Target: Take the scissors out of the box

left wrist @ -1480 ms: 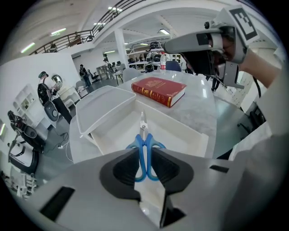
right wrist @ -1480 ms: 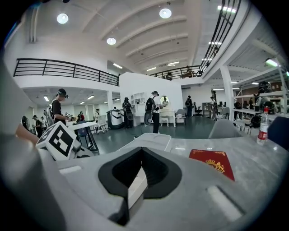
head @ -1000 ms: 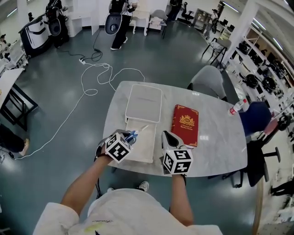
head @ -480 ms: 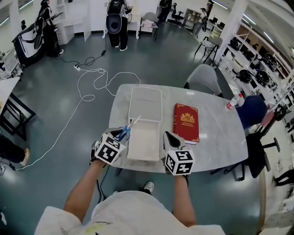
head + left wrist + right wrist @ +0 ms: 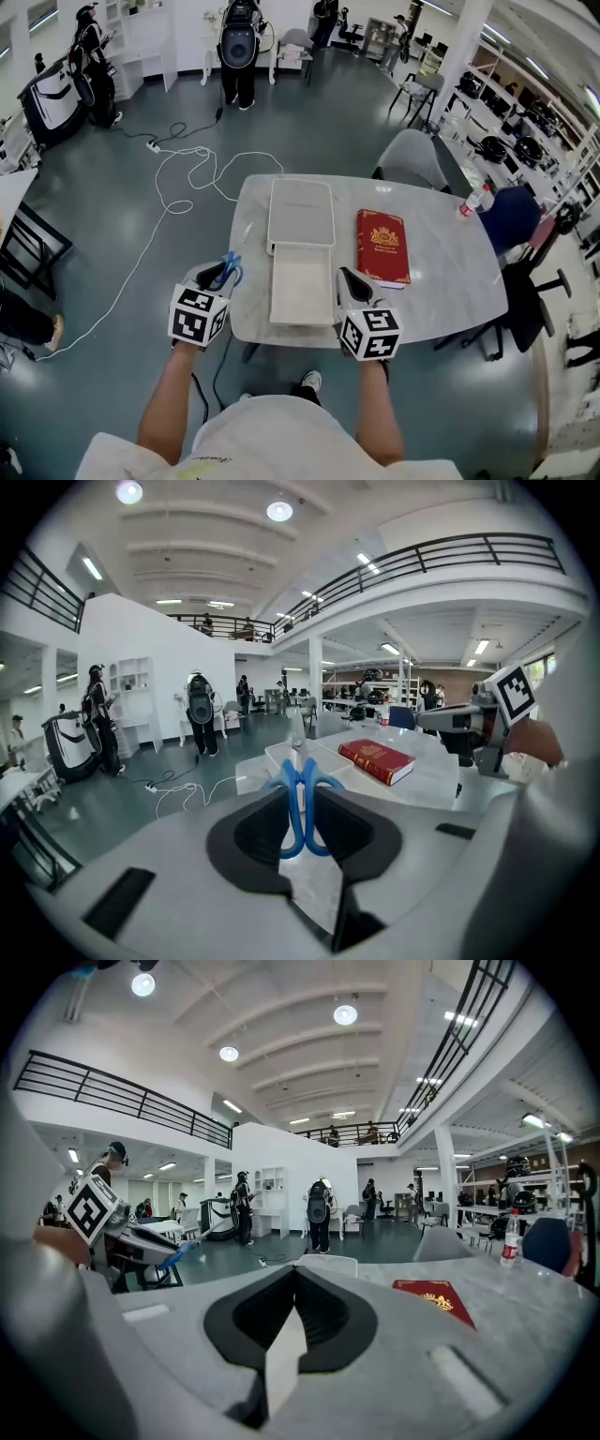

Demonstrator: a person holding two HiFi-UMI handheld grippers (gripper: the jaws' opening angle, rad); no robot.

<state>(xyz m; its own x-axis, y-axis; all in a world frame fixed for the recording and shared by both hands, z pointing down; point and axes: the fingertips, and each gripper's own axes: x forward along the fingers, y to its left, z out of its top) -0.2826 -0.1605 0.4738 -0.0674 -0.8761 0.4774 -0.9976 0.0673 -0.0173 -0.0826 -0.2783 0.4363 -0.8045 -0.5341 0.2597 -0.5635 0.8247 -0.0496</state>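
My left gripper (image 5: 216, 277) is shut on the blue handles of the scissors (image 5: 231, 263) and holds them in the air beside the table's left edge, blades pointing away from me. In the left gripper view the scissors (image 5: 302, 797) stand between the jaws, with the blade tip up. The white box (image 5: 301, 292) lies open on the table, its lid (image 5: 301, 212) folded back; its inside looks bare. My right gripper (image 5: 346, 277) hangs at the box's right side, shut, with nothing in it (image 5: 295, 1277).
A red book (image 5: 382, 246) lies to the right of the box on the grey table (image 5: 441, 272). A water bottle (image 5: 471, 201) stands at the far right edge. A grey chair (image 5: 412, 157) is behind the table, and a white cable (image 5: 187, 173) lies on the floor to the left.
My left gripper has carried the scissors from over the box's left part out to the left, past the table's edge. The right gripper has stayed in place.
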